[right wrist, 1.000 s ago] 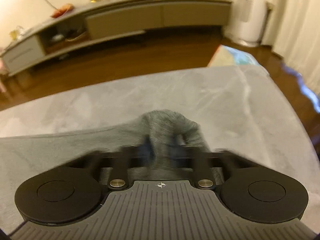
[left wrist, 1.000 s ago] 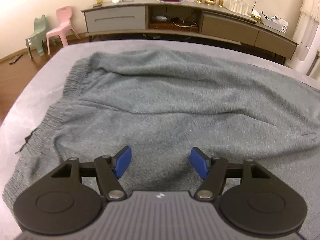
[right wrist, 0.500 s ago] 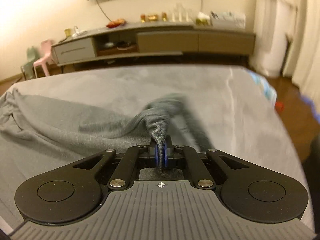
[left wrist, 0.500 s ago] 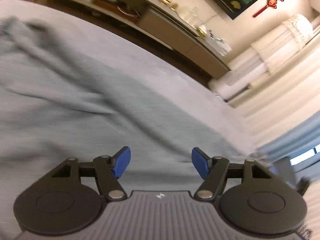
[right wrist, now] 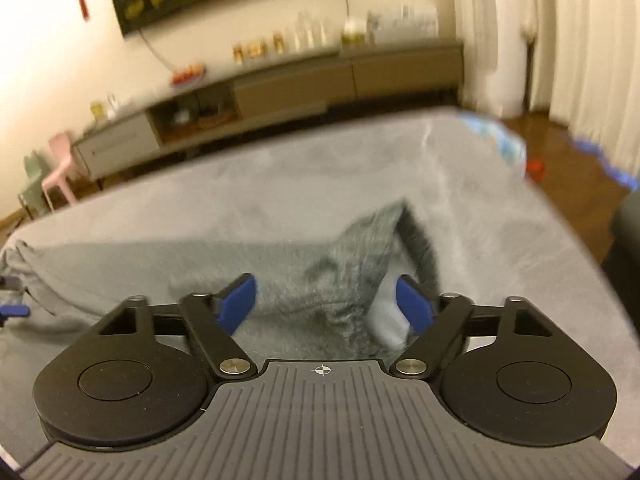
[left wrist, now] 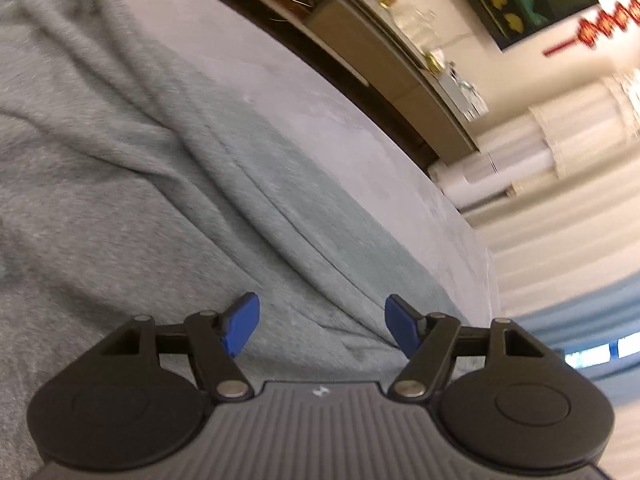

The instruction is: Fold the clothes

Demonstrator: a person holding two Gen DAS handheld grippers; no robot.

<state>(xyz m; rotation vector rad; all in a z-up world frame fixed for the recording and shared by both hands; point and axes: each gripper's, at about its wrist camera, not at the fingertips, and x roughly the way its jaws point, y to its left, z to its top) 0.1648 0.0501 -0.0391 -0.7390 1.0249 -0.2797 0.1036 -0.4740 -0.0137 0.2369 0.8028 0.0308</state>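
Half a second ago clamped on the grey trousers (right wrist: 352, 264), the right gripper (right wrist: 326, 304) now gapes wide, releasing the fold; left gripper (left wrist: 322, 330) stays wide.

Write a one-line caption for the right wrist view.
Right gripper open above a bunched end of the grey knit garment on the grey bed, TV cabinet behind.

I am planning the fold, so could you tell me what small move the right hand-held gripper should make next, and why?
Probably lower the right hand-held gripper and close on the raised fold of the grey garment. Its jaws are open with the bunched cloth between them, ungripped.
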